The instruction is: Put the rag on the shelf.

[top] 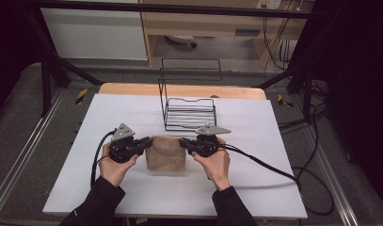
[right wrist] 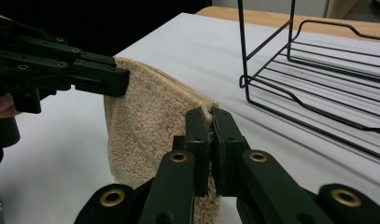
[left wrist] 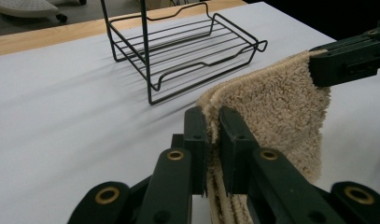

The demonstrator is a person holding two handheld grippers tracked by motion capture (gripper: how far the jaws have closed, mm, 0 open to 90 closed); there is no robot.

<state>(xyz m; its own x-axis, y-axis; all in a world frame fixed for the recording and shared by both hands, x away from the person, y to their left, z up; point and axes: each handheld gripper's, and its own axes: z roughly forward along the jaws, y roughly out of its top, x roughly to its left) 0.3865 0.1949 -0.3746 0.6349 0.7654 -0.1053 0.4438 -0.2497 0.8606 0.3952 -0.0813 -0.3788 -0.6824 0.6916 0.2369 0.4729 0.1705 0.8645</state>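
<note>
Both tools, left tool and right tool, pinch the beige towel's upper corners, hanging it folded above the surface; wire rack behind waits, placing seemingly left.

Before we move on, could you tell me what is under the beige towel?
Under the beige towel lies the white table; the patch behind the hanging cloth is covered.

Just behind the hanging beige towel, a black wire rack is blocking the far side; bare white tabletop is lying open left, right and in front of that rack.
</note>
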